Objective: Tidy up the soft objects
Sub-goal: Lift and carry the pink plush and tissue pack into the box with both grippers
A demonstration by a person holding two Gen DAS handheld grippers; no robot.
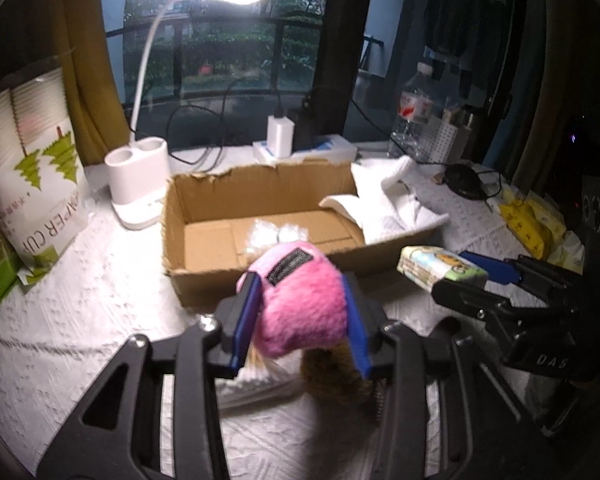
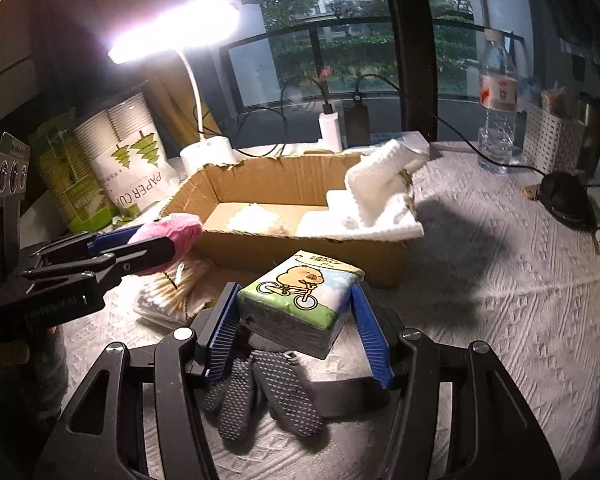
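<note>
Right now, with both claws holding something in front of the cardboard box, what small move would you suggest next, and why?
I would probably carry the left claw forward over the cardboard box and release there. It is shut on the pink plush toy, held clear of the table just short of the box's near wall. The right claw grips the tissue pack and could follow.

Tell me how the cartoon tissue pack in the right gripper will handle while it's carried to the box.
The tissue pack is probably light and squashy: it hangs tilted between the right gripper pads. Its glossy wrapper looks slippery, so it might slide or twist. Dropped into the cardboard box, it likely lands flat rather than rolling.
</note>
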